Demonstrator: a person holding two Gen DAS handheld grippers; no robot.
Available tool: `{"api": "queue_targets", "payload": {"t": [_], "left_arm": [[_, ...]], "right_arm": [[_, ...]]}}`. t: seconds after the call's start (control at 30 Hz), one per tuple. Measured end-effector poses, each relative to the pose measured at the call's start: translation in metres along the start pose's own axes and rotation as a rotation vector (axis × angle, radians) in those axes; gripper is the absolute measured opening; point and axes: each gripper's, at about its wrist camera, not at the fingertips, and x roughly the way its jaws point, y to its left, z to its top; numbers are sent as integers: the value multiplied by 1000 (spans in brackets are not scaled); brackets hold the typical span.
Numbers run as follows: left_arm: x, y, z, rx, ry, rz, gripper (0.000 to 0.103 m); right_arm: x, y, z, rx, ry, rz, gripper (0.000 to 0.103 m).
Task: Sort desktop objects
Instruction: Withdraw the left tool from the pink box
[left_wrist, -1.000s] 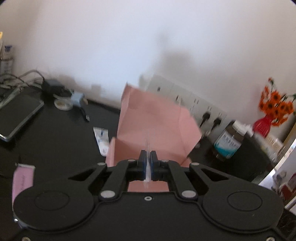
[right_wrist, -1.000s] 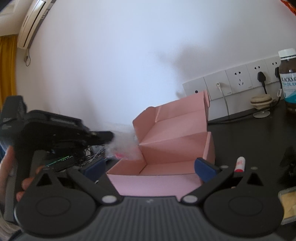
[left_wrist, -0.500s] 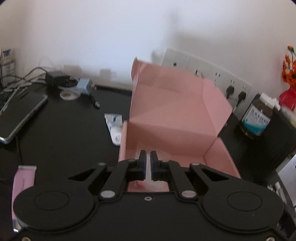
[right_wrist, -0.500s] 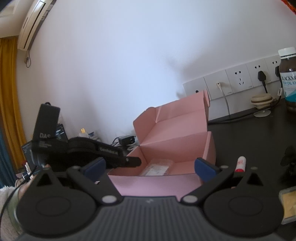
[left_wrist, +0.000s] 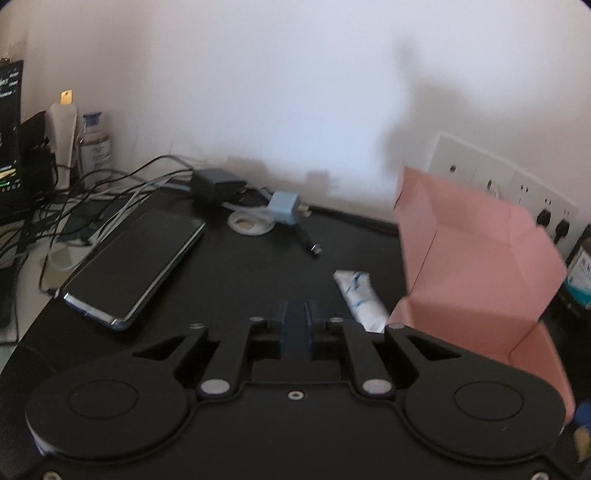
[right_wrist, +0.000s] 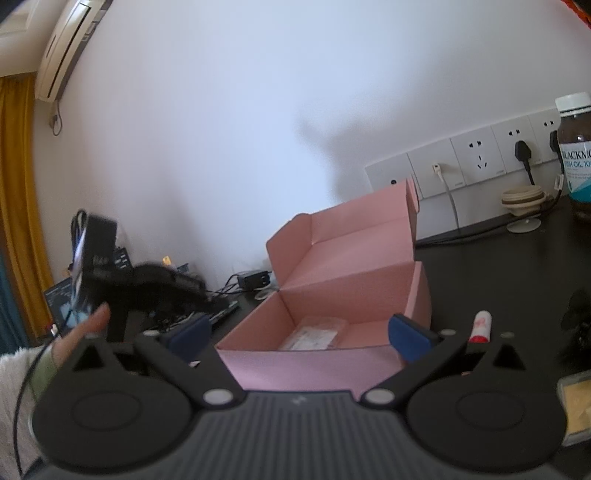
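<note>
An open pink box (right_wrist: 347, 291) stands on the black desk, lid up; it also shows in the left wrist view (left_wrist: 476, 273). A clear plastic packet (right_wrist: 314, 334) lies inside it. My right gripper (right_wrist: 299, 338) is open and empty, its jaws spread around the box's near wall. My left gripper (left_wrist: 295, 325) has a narrow gap between its jaws and holds nothing, left of the box. It appears blurred in the right wrist view (right_wrist: 166, 284). A white and blue tube (left_wrist: 360, 299) lies on the desk between my left gripper and the box.
A phone (left_wrist: 136, 266), a blue charger (left_wrist: 284, 208), a black adapter (left_wrist: 214, 184) and tangled cables (left_wrist: 74, 199) lie at the left. A lip balm stick (right_wrist: 480, 326), a yellow box (right_wrist: 576, 406), a supplement bottle (right_wrist: 574, 155) and wall sockets (right_wrist: 476, 155) are at the right.
My left gripper let the clear packet go inside the box and has pulled back out to the left. The packet now lies in the box. My right gripper has stayed still.
</note>
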Motion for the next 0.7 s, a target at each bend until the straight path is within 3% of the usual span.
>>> {"api": "queue_targets", "payload": {"t": [0.07, 0.13, 0.17, 0.3, 0.37, 0.43, 0.7], "left_arm": [[-9, 10, -9, 13, -2, 2, 23], [-23, 21, -17, 18, -24, 4, 72], [-30, 27, -21, 21, -47, 8, 78], [-46, 38, -28, 97, -105, 46, 80], [-47, 38, -30, 122, -111, 38, 87], [-46, 33, -33, 136, -128, 5, 98], [-40, 15, -45, 192, -196, -130, 103]], "right_arm": [[0, 0, 0, 1, 0, 1, 102], [-1, 0, 0, 3, -1, 3, 102], [-1, 0, 0, 3, -1, 3, 102], [-1, 1, 0, 5, -2, 2, 102], [-2, 1, 0, 5, -2, 2, 102], [-2, 1, 0, 7, -2, 4, 102], [-3, -1, 1, 15, -4, 9, 102]]}}
